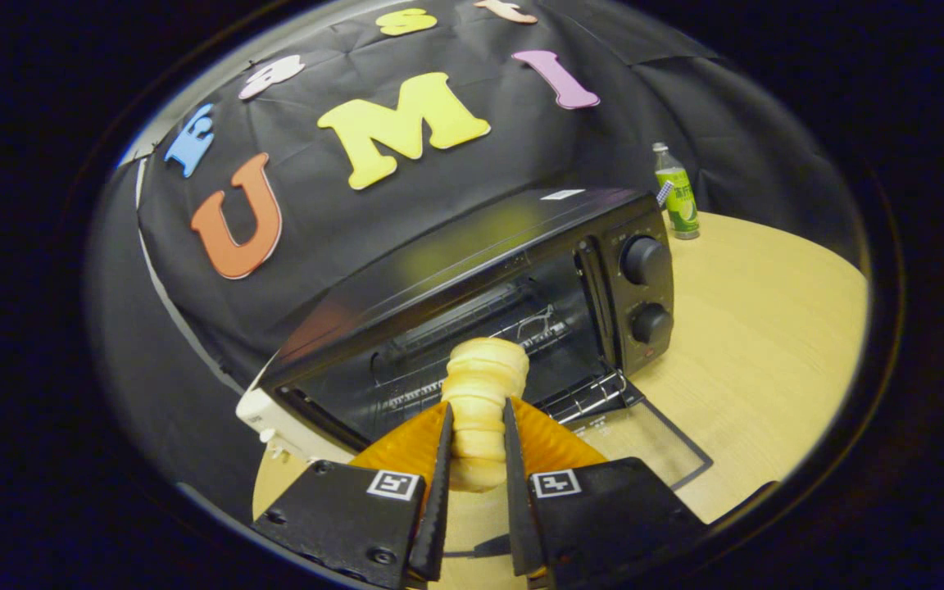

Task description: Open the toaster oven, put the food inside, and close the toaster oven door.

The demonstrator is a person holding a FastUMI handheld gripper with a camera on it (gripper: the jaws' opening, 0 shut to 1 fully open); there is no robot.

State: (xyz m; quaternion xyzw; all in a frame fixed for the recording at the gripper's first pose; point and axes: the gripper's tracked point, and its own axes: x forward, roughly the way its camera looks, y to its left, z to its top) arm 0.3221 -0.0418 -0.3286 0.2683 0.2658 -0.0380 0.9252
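A pale, ridged pastry roll [482, 393] stands out lengthwise between my two fingers, and my gripper [476, 414] is shut on it. Just beyond the roll sits the black toaster oven [472, 270] on the wooden table. Its door [644, 442] lies folded down flat toward me, with the glass pane showing the table through it. The oven's cavity is open, with a wire rack [587, 397] at its floor. The tip of the roll is at the mouth of the cavity, above the lowered door. Two round knobs [644, 260] sit on the oven's right panel.
A green-labelled bottle [677, 197] stands on the table [767, 328] behind the oven's right side. A white handle part [271, 422] of the door juts out at the oven's left front corner. Black cloth closes in the back and left.
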